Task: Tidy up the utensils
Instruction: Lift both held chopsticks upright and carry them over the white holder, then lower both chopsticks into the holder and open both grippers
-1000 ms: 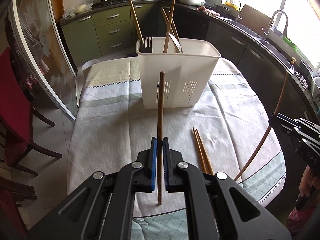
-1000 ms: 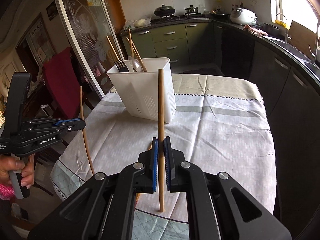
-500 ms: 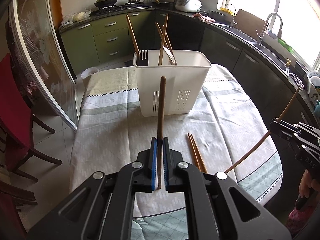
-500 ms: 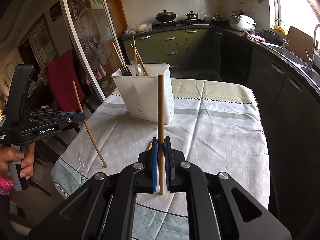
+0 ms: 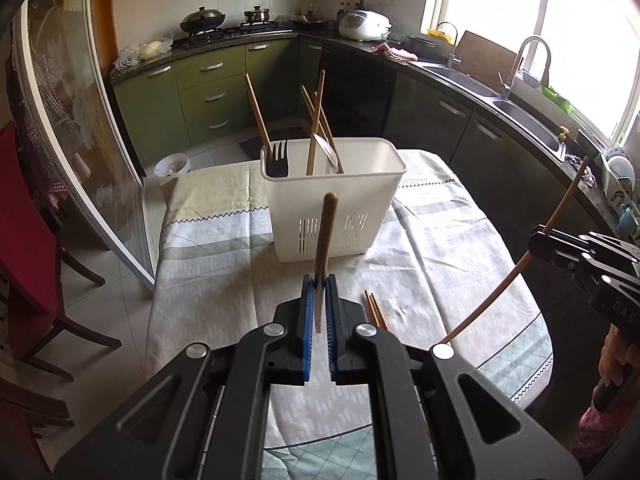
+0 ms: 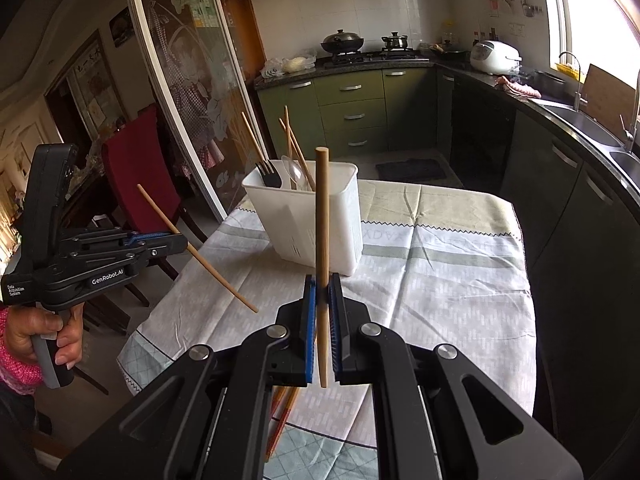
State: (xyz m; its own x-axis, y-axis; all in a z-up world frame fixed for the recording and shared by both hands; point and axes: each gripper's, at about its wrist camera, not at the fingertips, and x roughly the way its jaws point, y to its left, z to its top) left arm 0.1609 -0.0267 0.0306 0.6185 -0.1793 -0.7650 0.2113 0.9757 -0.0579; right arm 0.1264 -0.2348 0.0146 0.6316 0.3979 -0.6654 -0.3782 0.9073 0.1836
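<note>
A white slotted utensil holder (image 5: 334, 216) stands on the table with a black fork (image 5: 277, 160), a spoon and several wooden chopsticks in it; it also shows in the right wrist view (image 6: 308, 216). My left gripper (image 5: 319, 286) is shut on a wooden chopstick (image 5: 326, 232), held above the table and tilted toward the holder. My right gripper (image 6: 321, 288) is shut on another wooden chopstick (image 6: 322, 216), held upright above the table's near edge. Two more chopsticks (image 5: 374, 312) lie on the cloth by the left gripper.
The table carries a grey-patterned cloth (image 5: 440, 264). A red chair (image 6: 136, 172) and a glass sliding door (image 5: 72, 148) stand at the left. Kitchen counters with a sink (image 5: 516, 108) run along the right and back.
Both grippers have lifted and pulled back from the table with their chopsticks. The chopsticks have tilted more, their lower ends now off the cloth.
</note>
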